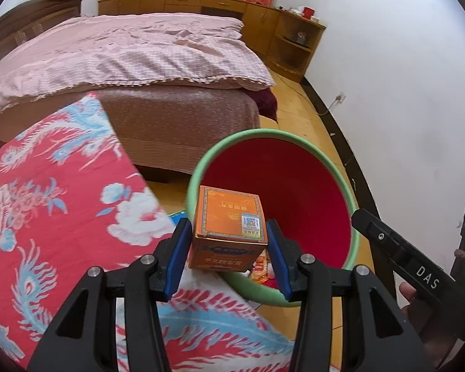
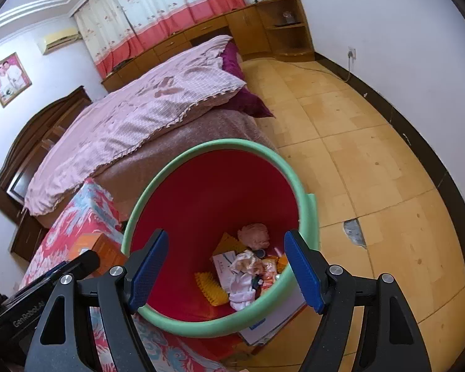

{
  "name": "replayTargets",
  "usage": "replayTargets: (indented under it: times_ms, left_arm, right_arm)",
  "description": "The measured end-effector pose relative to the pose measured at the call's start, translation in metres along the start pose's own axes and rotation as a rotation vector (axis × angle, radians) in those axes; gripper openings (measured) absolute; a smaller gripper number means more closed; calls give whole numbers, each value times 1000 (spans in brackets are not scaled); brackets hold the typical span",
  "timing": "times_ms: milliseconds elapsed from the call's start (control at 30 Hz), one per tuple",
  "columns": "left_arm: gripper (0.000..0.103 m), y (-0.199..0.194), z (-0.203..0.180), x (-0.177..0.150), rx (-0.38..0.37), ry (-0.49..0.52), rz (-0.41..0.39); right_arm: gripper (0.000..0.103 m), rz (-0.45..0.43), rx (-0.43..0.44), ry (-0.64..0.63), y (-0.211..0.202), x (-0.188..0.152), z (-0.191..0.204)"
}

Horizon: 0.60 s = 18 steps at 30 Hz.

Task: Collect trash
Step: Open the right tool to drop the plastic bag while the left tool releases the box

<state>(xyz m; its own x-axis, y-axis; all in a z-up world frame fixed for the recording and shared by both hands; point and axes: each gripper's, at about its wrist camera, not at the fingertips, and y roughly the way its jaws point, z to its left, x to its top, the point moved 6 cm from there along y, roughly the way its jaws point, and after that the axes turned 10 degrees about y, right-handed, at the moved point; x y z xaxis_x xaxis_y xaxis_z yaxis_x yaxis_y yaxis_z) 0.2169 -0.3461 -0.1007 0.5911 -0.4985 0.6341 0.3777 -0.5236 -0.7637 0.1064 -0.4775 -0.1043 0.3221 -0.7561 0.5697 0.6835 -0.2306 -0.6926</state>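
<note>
Orange box [image 1: 228, 228] clamped between blue pads of left gripper [image 1: 228, 259], held over green-rimmed red bin [image 1: 297, 186]; right gripper [image 2: 226, 272] spread apart, empty, above trash heap [image 2: 248, 276] inside bin

The left gripper [image 1: 229, 257] is black plastic with silver screws on its linkage arms; blue ribbed pads line its fingers [image 1: 178, 260]. The right gripper [image 2: 224, 271] matches: black frame, silver screws, blue textured fingers [image 2: 302, 271]. White "DAS" lettering marks its body at 4 o'clock in the left view.
</note>
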Motion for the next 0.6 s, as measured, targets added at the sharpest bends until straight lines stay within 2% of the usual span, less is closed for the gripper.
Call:
replayTargets:
  times_ms: [200,433,600]
  left_arm:
    - [49,1,-12,4,-41,23,-10]
    - [49,-10,-4,-4,-7,-5,-7]
    - [53,-23,4,-13,28,-37,-8]
  right_arm:
    - [78,-8,-9,18,-3,4,-7]
    - [78,-2,2,3,-9,0,-3]
    - [78,2,20,-16,-19,-7,6]
